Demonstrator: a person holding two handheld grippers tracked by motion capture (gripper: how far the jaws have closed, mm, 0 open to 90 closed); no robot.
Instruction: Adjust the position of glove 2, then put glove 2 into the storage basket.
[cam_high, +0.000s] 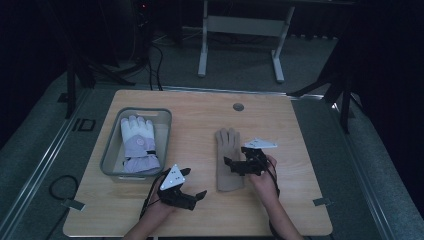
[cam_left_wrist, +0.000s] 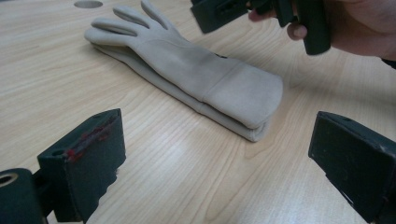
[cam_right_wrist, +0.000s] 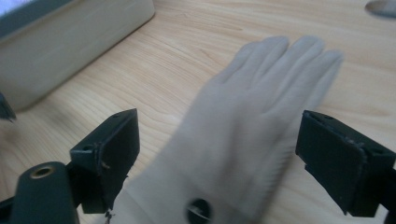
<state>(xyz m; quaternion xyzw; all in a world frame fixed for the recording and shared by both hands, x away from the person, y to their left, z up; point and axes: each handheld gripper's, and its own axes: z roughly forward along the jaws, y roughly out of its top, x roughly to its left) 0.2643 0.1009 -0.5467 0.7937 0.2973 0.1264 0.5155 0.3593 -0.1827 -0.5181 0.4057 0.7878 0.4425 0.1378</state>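
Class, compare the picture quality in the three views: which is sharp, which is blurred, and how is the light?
High view: dim, with dark surroundings, the table evenly lit, the white glove in the bin brightest. Left gripper view: sharp on the beige glove and wood grain, soft sheen on the wood. Right gripper view: that glove is smeared by blur, while the right gripper looks crisp.

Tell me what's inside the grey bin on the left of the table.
The grey bin holds one white and lavender ski glove, lying flat with its fingers pointing away from the person. The glove covers most of the bin's floor, so anything beneath it is hidden.
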